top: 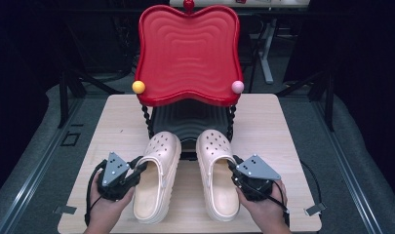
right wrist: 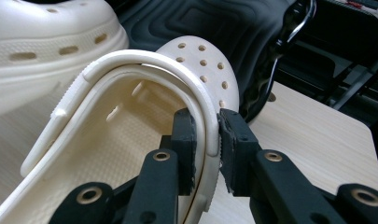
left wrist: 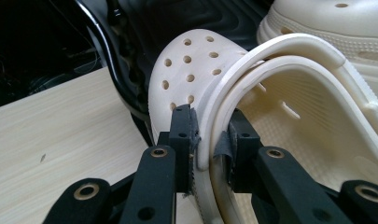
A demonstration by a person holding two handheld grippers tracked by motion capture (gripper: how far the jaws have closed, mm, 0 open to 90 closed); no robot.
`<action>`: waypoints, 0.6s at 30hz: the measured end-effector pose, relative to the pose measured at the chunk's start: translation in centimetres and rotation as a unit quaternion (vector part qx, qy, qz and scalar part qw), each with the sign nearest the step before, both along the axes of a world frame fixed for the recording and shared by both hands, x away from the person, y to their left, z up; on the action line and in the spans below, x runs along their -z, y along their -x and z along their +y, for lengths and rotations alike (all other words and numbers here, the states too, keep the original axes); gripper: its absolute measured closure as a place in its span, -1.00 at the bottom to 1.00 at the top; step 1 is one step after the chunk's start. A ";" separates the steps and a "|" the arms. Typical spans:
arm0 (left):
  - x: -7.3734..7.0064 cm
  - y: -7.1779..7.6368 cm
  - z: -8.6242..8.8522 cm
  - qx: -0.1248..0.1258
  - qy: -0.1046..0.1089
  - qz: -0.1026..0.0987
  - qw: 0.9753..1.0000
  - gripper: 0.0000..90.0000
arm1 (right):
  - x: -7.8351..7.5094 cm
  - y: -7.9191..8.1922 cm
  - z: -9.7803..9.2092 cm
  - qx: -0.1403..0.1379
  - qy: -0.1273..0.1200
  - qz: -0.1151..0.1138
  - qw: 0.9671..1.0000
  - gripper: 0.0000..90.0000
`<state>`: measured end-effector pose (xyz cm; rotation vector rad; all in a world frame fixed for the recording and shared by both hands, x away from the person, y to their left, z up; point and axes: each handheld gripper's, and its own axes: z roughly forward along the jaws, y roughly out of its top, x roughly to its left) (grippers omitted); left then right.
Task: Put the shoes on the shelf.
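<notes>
Two cream clogs lie side by side on the wooden table (top: 273,126), toes pointing away toward a shoe rack. The left clog (top: 156,175) has its outer side wall and strap pinched by my left gripper (top: 139,168). In the left gripper view the jaws of that gripper (left wrist: 207,135) clamp the left clog's (left wrist: 196,74) rim. My right gripper (top: 232,166) is shut on the outer wall of the right clog (top: 217,175). In the right gripper view that gripper (right wrist: 206,133) squeezes the right clog's (right wrist: 144,93) rim and strap.
A red wavy-topped rack (top: 187,53) with a yellow ball (top: 138,87) and a pink ball (top: 238,87) stands at the table's far middle. Its black lower shelf (top: 190,122) sits just beyond the clog toes. Bare table lies left and right.
</notes>
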<state>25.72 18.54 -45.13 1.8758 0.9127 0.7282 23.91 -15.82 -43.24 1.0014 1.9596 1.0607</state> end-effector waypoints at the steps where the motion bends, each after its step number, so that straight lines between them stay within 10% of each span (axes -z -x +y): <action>1: 0.0 -0.1 -0.2 0.000 -0.002 -0.002 1.000 0.69 | -0.1 -0.3 0.3 -0.002 0.000 -0.001 1.000 0.70; 18: -0.3 -1.5 -2.2 0.006 -0.006 -0.006 1.000 0.69 | -0.3 -1.5 1.3 -0.003 -0.018 -0.001 1.000 0.70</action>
